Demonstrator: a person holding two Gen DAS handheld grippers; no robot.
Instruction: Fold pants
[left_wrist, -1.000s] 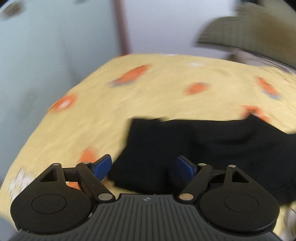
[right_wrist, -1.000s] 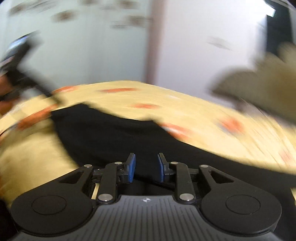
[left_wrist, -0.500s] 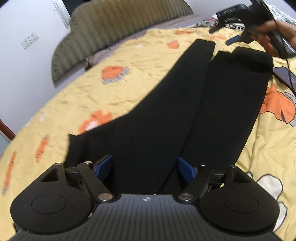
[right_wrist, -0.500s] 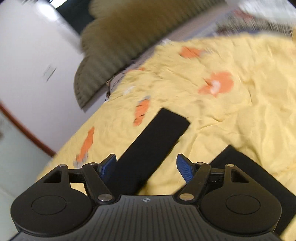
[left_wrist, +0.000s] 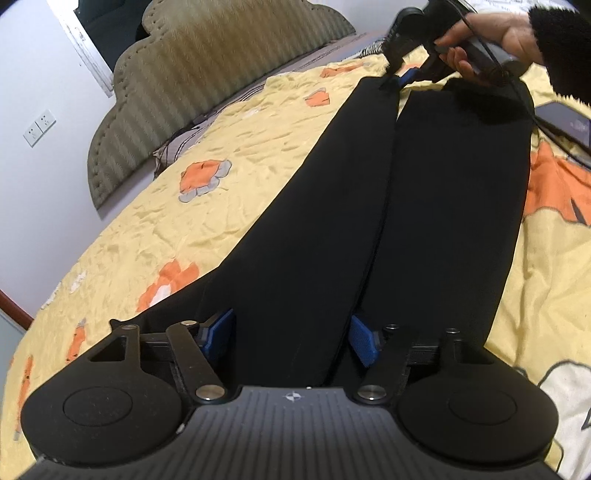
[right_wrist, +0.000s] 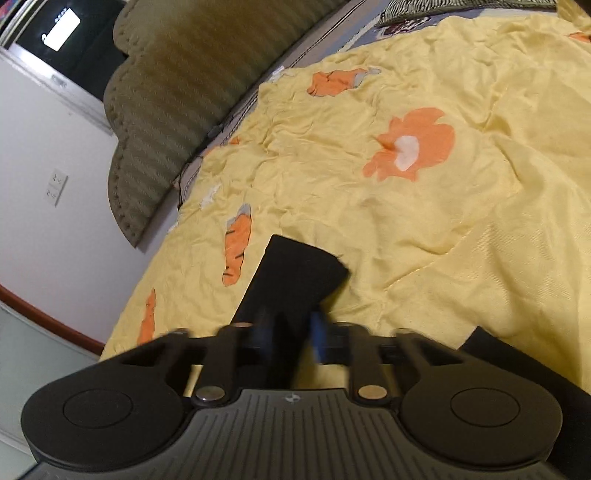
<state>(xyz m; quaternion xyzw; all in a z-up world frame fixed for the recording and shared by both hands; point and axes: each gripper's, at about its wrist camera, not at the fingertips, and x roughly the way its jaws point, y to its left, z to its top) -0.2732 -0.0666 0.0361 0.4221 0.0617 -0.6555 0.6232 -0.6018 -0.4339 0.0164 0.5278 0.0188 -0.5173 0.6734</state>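
Black pants lie flat on a yellow flowered bedspread, both legs stretching away from me. My left gripper hovers at the waist end, its jaws closing with the upper part of the left leg lying between the blue pads, which do not press it. At the far end a person's hand holds my right gripper at that leg's hem. In the right wrist view the right gripper is blurred, its jaws closing onto the leg's hem. The other leg's end shows at the lower right.
A ribbed olive headboard stands along the bed's far left side. A dark phone or tablet with a cable lies on the bedspread at the right. A white wall with sockets is on the left.
Both views swung round and settled looking along the pants toward the headboard. The right jaws stood wide over the hem, then closed on it. The left jaws narrowed around the waist end.
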